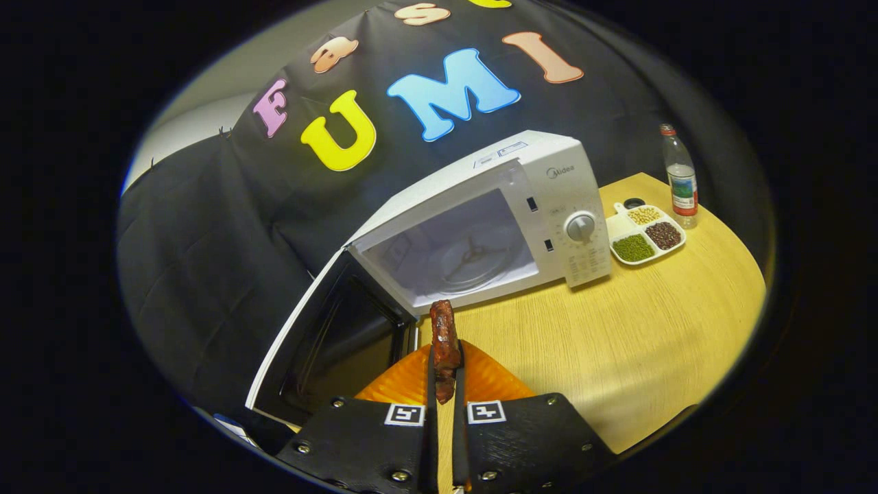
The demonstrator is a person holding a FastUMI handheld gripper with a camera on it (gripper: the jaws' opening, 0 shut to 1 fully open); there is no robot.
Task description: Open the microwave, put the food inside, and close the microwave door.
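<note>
Fingers of gripper [444, 374] nearly closed, pinching strip of meat [444, 343], long axis upright. Open microwave [480, 226] cavity just beyond, toward twelve o'clock; door [329, 336] swung toward ten.

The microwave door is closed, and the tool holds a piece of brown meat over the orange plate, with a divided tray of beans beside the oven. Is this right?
Not quite: the gripper view shows the microwave door swung open, its cavity empty. The rest holds: the tool is shut on the piece of brown meat over the orange plate, and the divided tray of beans sits beside the oven.
</note>
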